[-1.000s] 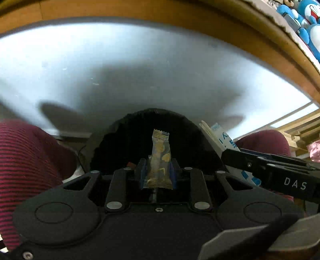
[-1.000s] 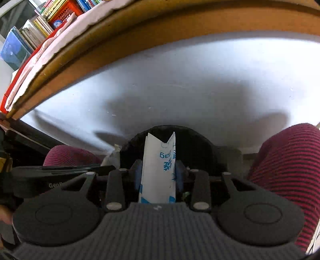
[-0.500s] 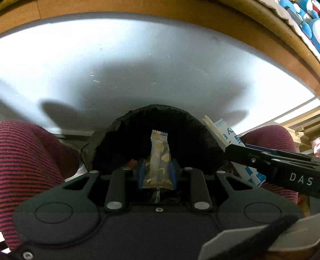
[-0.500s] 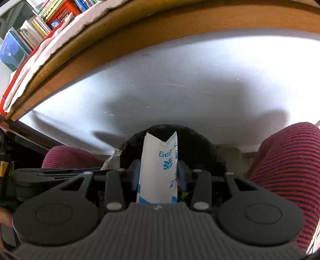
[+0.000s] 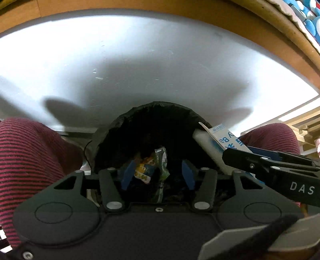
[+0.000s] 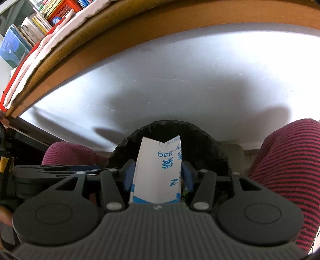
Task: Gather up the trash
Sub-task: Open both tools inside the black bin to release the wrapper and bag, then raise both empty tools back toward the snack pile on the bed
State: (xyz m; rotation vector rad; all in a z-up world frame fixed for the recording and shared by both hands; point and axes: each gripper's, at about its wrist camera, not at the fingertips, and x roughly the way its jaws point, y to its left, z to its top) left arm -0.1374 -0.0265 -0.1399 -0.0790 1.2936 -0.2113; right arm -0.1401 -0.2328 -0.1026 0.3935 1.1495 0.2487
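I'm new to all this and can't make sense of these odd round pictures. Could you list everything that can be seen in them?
Bin: one, black-lined, below both grippers, between the knees.
Snack wrappers: a few, yellow and green, lying inside the bin.
White bag with blue print: one, standing between the right gripper's jaws, over the bin.
Table: one, white top with a wooden edge, beyond the bin.
Books: a row, mixed colours, upper left of the right wrist view.
Blue toys: a few, top right corner of the left wrist view.
Knees: two, in dark red striped fabric, either side of the bin.
Left gripper: black with blue pads, jaws just opened, nothing between them.
Right gripper: black, jaws just opened around the bag.
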